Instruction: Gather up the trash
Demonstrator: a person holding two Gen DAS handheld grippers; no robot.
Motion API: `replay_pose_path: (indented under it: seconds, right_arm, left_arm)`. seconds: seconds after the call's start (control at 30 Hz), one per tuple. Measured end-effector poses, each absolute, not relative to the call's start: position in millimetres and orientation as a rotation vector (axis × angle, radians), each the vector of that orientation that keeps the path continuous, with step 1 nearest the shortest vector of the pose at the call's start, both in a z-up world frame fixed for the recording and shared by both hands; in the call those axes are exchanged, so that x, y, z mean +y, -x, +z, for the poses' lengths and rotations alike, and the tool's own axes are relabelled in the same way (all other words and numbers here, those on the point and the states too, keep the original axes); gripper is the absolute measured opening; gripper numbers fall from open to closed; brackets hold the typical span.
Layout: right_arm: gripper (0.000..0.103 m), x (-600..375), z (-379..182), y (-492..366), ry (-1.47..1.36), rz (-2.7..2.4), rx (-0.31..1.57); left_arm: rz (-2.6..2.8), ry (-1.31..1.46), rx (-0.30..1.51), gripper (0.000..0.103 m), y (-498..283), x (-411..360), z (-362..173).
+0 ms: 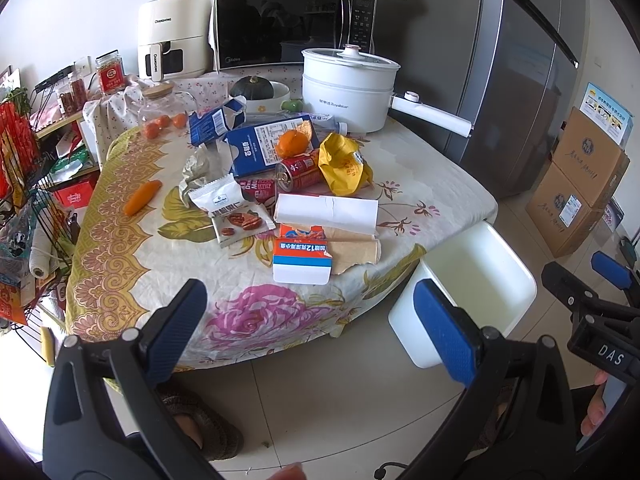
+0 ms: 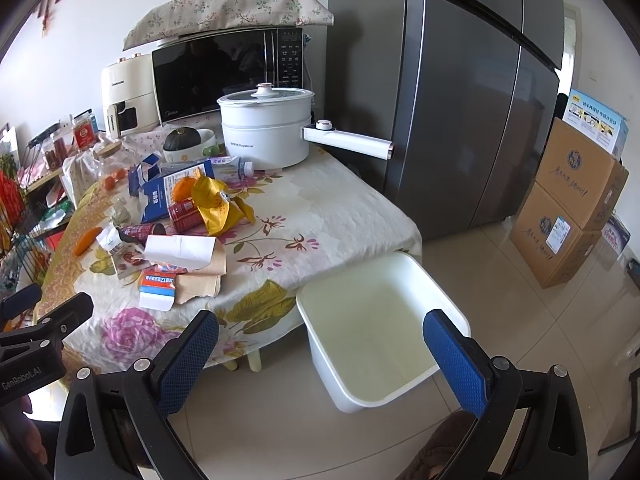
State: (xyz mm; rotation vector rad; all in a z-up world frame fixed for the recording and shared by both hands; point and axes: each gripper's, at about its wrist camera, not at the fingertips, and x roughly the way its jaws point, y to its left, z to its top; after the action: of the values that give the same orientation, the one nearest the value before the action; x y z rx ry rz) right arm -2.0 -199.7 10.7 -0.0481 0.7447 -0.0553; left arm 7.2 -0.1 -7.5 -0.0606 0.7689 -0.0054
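Trash lies piled on the floral tablecloth [image 1: 168, 276]: an orange and white small carton [image 1: 303, 257], white folded paper [image 1: 328, 209], brown paper [image 1: 356, 250], a nut snack packet [image 1: 236, 216], a red can [image 1: 300, 172], a yellow wrapper [image 1: 344, 164], blue milk cartons [image 1: 256, 148] and orange peel [image 1: 292, 142]. An empty white bin [image 2: 368, 328] stands on the floor by the table; it also shows in the left wrist view [image 1: 472, 292]. My left gripper [image 1: 312, 328] is open and empty before the table edge. My right gripper [image 2: 320, 360] is open and empty above the bin's near rim.
A white electric pot [image 1: 348, 88] with a long handle, a microwave [image 1: 292, 32], an air fryer [image 1: 172, 36] and a glass jar [image 1: 164, 112] stand at the table's back. A grey fridge [image 2: 472, 100] and stacked cardboard boxes [image 2: 568, 204] are right. A wire rack [image 1: 24, 200] is left.
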Motion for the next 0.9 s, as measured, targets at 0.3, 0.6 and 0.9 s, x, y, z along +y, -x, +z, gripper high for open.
replay_pose_path:
  seconds: [0.3, 0.6, 0.9]
  right_arm:
    - [0.103, -201.1, 10.5, 3.6, 0.047, -0.054, 0.743]
    - [0.103, -200.7, 7.6, 3.5, 0.037, -0.052, 0.744]
    - [0.103, -197.9, 7.1, -2.8, 0.017, -0.013, 0.773]
  left_arm:
    - [-0.005, 0.062, 0.77, 0.103, -6.8, 0.0, -8.3]
    - [-0.004, 0.061, 0.774, 0.103, -5.6, 2.6, -12.4]
    - [-0.034, 0.051, 0.836, 0.103, -17.3, 11.2, -20.5]
